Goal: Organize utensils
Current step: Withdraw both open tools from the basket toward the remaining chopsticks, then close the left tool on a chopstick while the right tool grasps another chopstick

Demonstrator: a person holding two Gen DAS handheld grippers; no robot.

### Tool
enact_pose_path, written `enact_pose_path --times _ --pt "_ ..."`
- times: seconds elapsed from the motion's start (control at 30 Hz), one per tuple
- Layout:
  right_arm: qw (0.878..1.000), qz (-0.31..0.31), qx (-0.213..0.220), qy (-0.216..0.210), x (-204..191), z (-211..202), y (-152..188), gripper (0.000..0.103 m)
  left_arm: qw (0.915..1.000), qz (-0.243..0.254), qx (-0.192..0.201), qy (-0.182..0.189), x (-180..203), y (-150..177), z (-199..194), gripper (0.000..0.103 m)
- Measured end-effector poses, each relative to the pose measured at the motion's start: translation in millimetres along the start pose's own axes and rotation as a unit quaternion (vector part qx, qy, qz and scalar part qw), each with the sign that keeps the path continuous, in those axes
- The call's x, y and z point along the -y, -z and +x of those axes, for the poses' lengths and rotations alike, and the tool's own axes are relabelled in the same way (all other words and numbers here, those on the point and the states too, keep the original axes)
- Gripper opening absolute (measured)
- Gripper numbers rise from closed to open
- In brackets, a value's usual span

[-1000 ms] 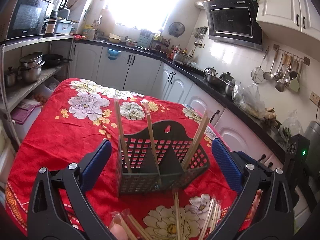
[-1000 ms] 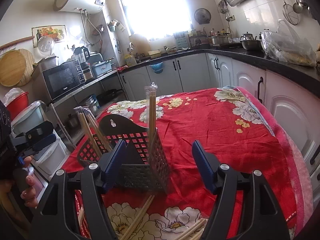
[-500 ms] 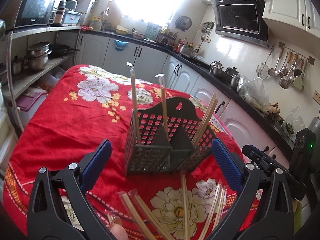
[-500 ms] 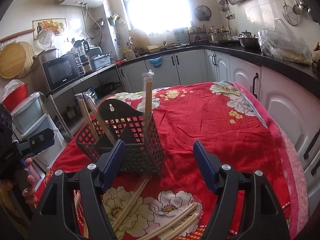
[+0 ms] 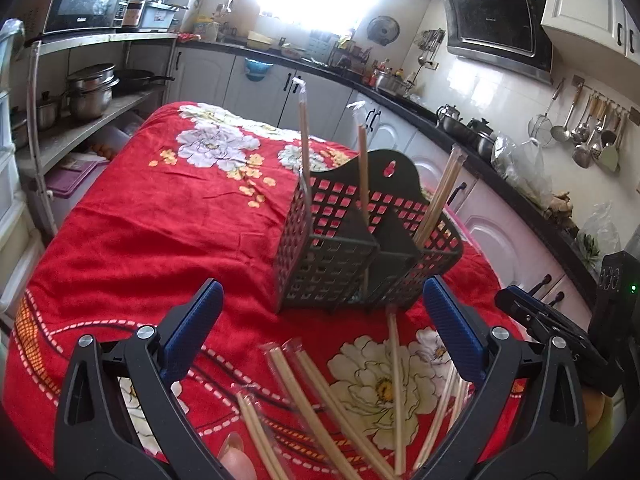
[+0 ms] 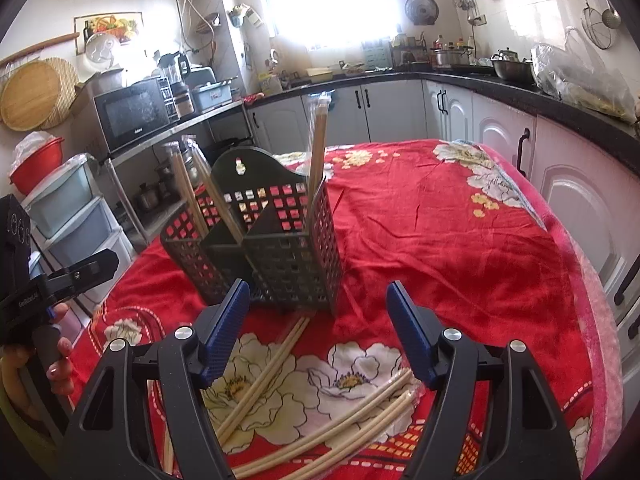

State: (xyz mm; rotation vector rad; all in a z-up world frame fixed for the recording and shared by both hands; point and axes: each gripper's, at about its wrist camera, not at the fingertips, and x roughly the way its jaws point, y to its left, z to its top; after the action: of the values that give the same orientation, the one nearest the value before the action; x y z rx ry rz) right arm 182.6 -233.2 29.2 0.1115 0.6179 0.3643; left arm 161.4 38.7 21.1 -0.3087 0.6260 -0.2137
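Both grippers — left gripper [image 5: 320,328], right gripper [image 6: 318,320] — gape empty above loose chopsticks [image 6: 340,420]; basket [image 5: 352,248] just beyond.

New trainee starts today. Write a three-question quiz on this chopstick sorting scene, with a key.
1. True or false: the left gripper holds a pair of chopsticks.
2. Multiple choice: the wrapped chopsticks standing in the dark utensil basket are A) all in one compartment, B) spread over several compartments, C) absent.
3. Fill in: the loose chopsticks lie on the red floral ____, in front of the basket.

Key: 1 false, both it and the right gripper are open and empty; 2 B; 3 tablecloth.
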Motion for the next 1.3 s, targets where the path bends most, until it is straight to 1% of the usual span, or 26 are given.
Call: enact_pose_path --times 0.13,0.3,0.57,0.6,0.63,0.67,0.73,0.77,0.83,0.93,1.1,1.2,1.3 --pt "1.0 -0.004 -0.012 -0.001 -1 4 7 0.068 0.9999 -0.001 -0.013 -0.003 -2 8 4 0.092" --pt "1.0 0.0 -0.025 -0.001 2 7 15 0.068 0.9991 -0.01 -0.041 -0.01 -7 22 14 0.092" --pt "0.999 0.008 -0.031 0.002 11 8 25 0.068 0.9968 -0.017 -0.077 -0.014 -15 44 25 0.092" --pt "0.999 0.008 -0.032 0.004 12 8 25 0.068 0.9965 -0.018 -0.081 -0.015 -15 47 26 0.089" --pt "0.999 0.01 -0.032 0.004 13 8 26 0.068 0.9962 -0.019 -0.084 -0.015 -16 49 27 0.083" --pt "0.999 0.012 -0.033 0.005 14 8 27 0.068 0.9957 -0.02 -0.09 -0.014 -17 53 28 0.079" --pt "0.999 0.015 -0.033 0.006 15 7 28 0.068 0.9948 -0.022 -0.099 -0.013 -17 57 30 0.061" --pt "0.999 0.017 -0.033 0.006 16 7 29 0.068 0.9942 -0.025 -0.104 -0.01 -18 59 32 0.057" --pt "0.999 0.019 -0.033 0.007 18 7 30 0.068 0.9923 -0.034 -0.119 -0.004 -20 64 36 0.043" --pt "0.999 0.023 -0.031 0.007 21 6 32 0.068 0.9901 -0.037 -0.135 -0.007 -20 68 41 0.032" --pt "0.999 0.032 -0.032 0.01 27 5 34 0.068 0.9858 -0.034 -0.161 -0.031 -19 71 54 0.031" --pt "0.999 0.037 -0.035 0.013 30 7 35 0.068 0.9845 -0.032 -0.167 -0.044 -21 69 61 0.027" --pt "0.998 0.041 -0.043 0.018 36 11 37 0.068 0.9842 -0.032 -0.167 -0.049 -22 66 65 0.023"
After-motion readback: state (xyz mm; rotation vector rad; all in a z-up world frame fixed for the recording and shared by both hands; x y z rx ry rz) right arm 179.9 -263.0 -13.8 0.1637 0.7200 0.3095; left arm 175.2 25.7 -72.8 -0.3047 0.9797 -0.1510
